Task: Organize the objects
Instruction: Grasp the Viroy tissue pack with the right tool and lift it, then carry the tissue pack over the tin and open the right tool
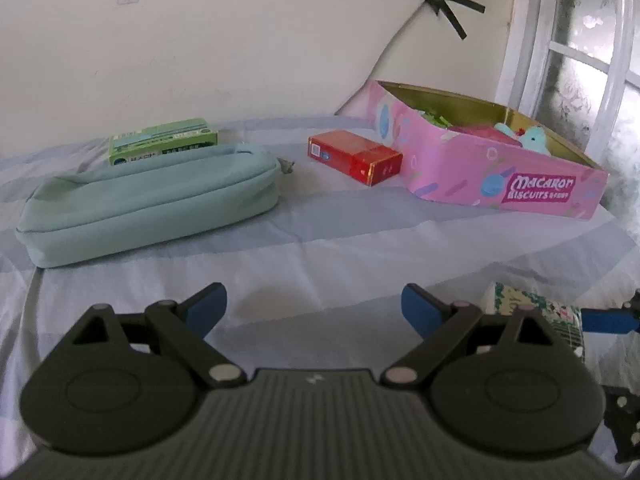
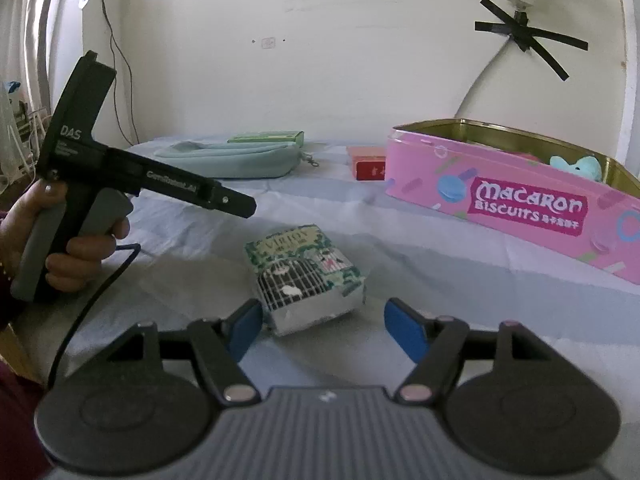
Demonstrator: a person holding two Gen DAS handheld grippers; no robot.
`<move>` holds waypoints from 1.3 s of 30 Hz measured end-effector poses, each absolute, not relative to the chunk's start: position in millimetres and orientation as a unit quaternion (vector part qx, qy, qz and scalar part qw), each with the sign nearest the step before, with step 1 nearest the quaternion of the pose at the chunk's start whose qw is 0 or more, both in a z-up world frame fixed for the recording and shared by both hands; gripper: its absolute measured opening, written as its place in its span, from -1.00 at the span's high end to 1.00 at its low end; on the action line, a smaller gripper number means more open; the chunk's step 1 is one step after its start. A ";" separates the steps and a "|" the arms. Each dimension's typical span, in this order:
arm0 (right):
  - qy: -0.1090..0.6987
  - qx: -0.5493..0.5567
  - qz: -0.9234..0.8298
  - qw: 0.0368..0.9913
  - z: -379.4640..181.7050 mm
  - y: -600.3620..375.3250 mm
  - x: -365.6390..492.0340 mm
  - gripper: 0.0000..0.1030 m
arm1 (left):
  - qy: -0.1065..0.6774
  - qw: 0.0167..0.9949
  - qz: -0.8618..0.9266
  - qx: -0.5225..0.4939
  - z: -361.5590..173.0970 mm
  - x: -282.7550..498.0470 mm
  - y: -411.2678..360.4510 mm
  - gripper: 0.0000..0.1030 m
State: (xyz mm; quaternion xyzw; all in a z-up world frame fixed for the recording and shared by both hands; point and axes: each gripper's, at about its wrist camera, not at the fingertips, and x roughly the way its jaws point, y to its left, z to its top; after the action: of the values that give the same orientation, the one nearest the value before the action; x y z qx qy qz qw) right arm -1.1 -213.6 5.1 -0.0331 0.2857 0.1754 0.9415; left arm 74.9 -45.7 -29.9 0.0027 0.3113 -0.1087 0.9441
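1. Hovering low in the right wrist view, the right gripper (image 2: pixel 322 326) stood wide around the patterned box (image 2: pixel 306 278), not clamping.
2. Left gripper (image 1: pixel 314 306) gaped empty.
3. Next, probably: close, carry to the pink tin (image 2: pixel 520 216) at right.

We noted the carton (image 1: pixel 163 141) behind the pouch (image 1: pixel 148 202). The small box (image 1: pixel 354 157) lay between pouch and tin (image 1: pixel 496 184).

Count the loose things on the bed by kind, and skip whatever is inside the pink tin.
Small boxes: 3, the green box, red box and patterned box
Pouches: 1, the teal pouch
Tins: 1, the pink biscuit tin
Total: 5
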 end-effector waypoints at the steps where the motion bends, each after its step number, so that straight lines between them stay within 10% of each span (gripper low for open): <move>1: 0.285 -0.033 0.175 0.942 5.0 -213.7 -2.2 -0.36 | 0.312 0.944 -0.107 0.006 -29.7 74.5 -48.0 -0.86; 23: 0.310 -0.045 0.194 0.930 2.4 -212.2 9.5 -0.37 | 0.353 0.906 -0.225 -0.053 -16.5 64.0 -75.5 -0.83; 29: 0.307 -0.041 0.207 0.928 3.4 -210.6 14.0 -0.21 | 0.372 0.892 -0.254 -0.031 -26.6 69.6 -92.9 -0.56; 31: 0.303 -0.041 0.209 0.929 3.9 -209.4 15.5 -0.12 | 0.376 0.884 -0.278 -0.029 -24.1 71.7 -100.8 -0.19; 39: 0.245 -0.031 0.168 0.954 29.4 -229.8 25.2 -0.11 | 0.333 0.891 -0.308 0.015 18.3 90.1 -143.3 -0.15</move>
State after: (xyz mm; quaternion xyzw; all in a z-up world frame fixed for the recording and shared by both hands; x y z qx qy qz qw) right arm 25.2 -229.8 29.4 -0.0315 0.2450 0.1675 0.9544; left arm 90.1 -143.3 18.3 0.0147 0.3329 -0.3081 0.8911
